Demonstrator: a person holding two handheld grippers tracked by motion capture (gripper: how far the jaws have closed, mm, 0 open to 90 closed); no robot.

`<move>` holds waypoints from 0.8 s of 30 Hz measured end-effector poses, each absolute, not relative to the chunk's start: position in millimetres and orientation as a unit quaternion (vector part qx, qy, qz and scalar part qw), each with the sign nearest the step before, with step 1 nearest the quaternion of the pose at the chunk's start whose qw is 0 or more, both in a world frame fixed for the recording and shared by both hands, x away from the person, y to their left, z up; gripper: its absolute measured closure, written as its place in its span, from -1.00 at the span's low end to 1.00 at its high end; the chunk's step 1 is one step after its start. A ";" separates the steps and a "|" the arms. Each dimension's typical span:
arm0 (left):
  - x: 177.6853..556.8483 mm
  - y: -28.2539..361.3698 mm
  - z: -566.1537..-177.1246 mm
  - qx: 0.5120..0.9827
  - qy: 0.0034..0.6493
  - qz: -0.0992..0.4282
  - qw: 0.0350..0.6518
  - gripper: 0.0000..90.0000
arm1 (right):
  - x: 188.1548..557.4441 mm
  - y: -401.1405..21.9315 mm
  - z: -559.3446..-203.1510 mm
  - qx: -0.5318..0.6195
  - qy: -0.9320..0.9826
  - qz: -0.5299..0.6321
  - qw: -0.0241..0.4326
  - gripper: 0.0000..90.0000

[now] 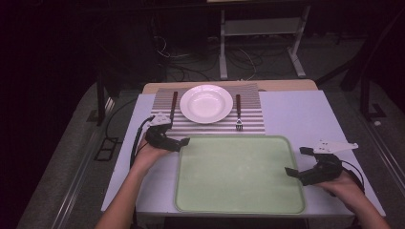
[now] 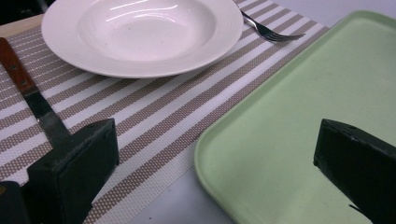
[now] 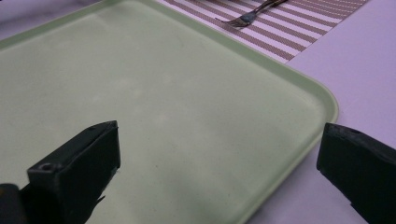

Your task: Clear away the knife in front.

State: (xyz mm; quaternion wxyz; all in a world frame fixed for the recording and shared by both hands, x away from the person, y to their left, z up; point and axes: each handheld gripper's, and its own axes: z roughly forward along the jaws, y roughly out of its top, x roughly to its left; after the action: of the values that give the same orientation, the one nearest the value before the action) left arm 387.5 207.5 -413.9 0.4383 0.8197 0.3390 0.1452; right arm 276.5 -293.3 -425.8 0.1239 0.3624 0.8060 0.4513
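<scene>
An empty pale green tray (image 1: 239, 174) lies on the white table, near the front. My left gripper (image 1: 177, 134) is open at the tray's far left corner. In the left gripper view its jaws straddle that corner of the tray (image 2: 303, 93), one over the striped placemat (image 2: 163, 112), one over the tray. My right gripper (image 1: 297, 161) is open at the tray's right edge. In the right gripper view one of its jaws is over the tray (image 3: 140, 93) and the other over the table (image 3: 364, 70). Neither gripper holds anything.
Behind the tray, a striped placemat (image 1: 253, 119) carries a white deep plate (image 1: 206, 103), a wooden-handled knife (image 1: 174, 106) on its left and a fork (image 1: 238, 112) on its right. The knife (image 2: 28, 88) runs under my left jaw. Cables and a metal stand lie beyond the table.
</scene>
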 end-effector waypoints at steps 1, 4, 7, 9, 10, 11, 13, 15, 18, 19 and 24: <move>387.5 207.5 -413.9 0.820 0.339 0.145 0.438 -1.00 | 276.5 -293.3 -425.8 0.362 0.806 0.451 0.124 -1.00; 392.0 208.8 -413.0 0.818 0.342 0.150 0.437 -1.00 | 276.4 -293.5 -425.7 0.362 0.806 0.452 0.124 -1.00; 394.3 209.1 -413.1 0.817 0.345 0.151 0.437 -1.00 | 276.5 -293.4 -425.8 0.362 0.806 0.452 0.123 -1.00; 397.1 209.4 -413.5 0.817 0.347 0.152 0.436 -1.00 | 276.5 -293.4 -425.7 0.362 0.805 0.453 0.123 -1.00; 399.2 209.8 -413.8 0.817 0.347 0.153 0.433 -1.00 | 276.5 -293.5 -425.7 0.362 0.805 0.453 0.123 -1.00; 399.2 209.8 -413.8 0.817 0.347 0.153 0.433 -1.00 | 276.5 -293.5 -425.7 0.362 0.805 0.453 0.123 -1.00; 401.3 209.9 -414.4 0.816 0.350 0.154 0.433 -1.00 | 276.5 -293.6 -425.7 0.363 0.805 0.453 0.122 -1.00; 403.2 210.5 -415.1 0.815 0.352 0.155 0.433 -1.00 | 276.5 -293.7 -425.7 0.363 0.805 0.453 0.122 -1.00; 407.4 211.9 -416.2 0.815 0.355 0.157 0.429 -1.00 | 276.5 -293.5 -425.8 0.363 0.805 0.453 0.122 -1.00; 407.4 211.9 -416.2 0.815 0.355 0.157 0.429 -1.00 | 276.4 -293.5 -425.8 0.363 0.805 0.453 0.122 -1.00; 412.9 212.4 -416.4 0.811 0.361 0.161 0.431 -0.96 | 276.6 -293.2 -425.9 0.364 0.804 0.453 0.121 -1.00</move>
State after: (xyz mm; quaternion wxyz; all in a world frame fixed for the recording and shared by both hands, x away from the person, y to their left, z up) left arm 412.9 212.4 -416.4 0.4309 0.8115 0.3606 0.1605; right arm 276.6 -293.2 -425.9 0.1214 0.3641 0.8044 0.4535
